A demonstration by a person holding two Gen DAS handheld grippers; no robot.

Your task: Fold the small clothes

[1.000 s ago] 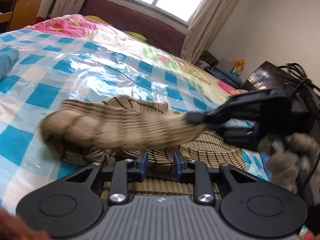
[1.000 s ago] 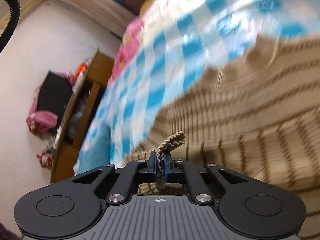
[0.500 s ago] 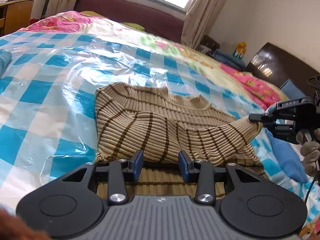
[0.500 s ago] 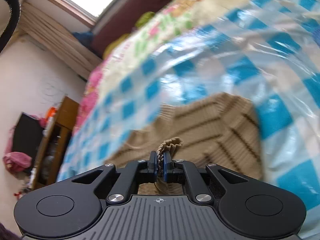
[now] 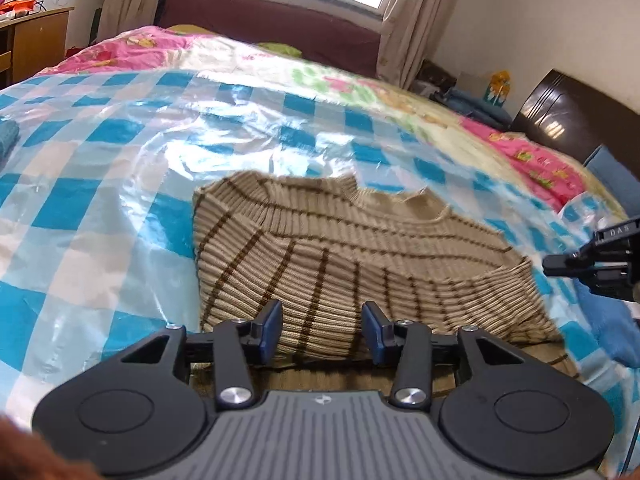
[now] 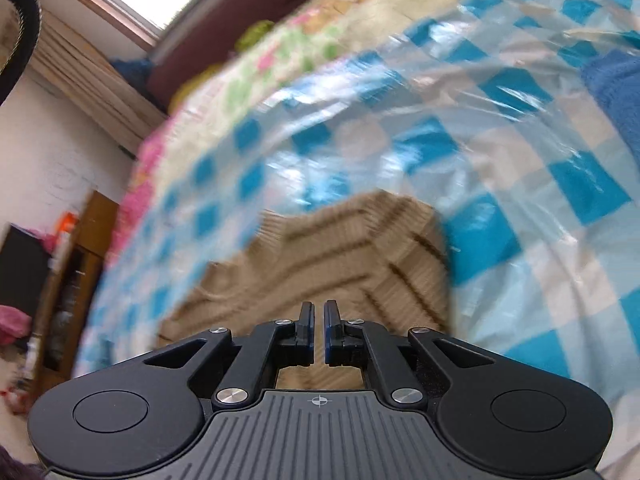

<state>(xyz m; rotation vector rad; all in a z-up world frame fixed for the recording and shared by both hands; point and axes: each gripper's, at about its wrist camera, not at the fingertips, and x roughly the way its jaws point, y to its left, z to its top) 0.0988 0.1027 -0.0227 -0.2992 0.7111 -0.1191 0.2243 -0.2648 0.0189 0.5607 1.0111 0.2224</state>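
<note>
A beige sweater with brown stripes [image 5: 340,248] lies partly folded on the blue-and-white checked sheet [image 5: 100,168], one sleeve laid across its body. My left gripper [image 5: 322,312] hovers over the sweater's near edge. Its jaws are opening, the pads stand apart, and the knit lies under them without being pinched. At the right edge of the left wrist view my right gripper [image 5: 550,266] is shut, just past the sleeve's cuff and apart from it. In the right wrist view the right gripper [image 6: 319,308] has nothing between its pads, with the sweater [image 6: 360,248] lying beyond them.
A blue cloth [image 5: 608,320] lies right of the sweater and shows again as a blue cloth [image 6: 616,88] in the right wrist view. A teal cloth [image 5: 8,140] sits at the far left. A floral quilt [image 5: 280,64], wooden desk [image 5: 36,40] and dark headboard [image 5: 560,120] border the bed.
The right gripper carried the sleeve across the sweater, let the cuff go and drew back to the right. The left jaws have spread wider over the near edge.
</note>
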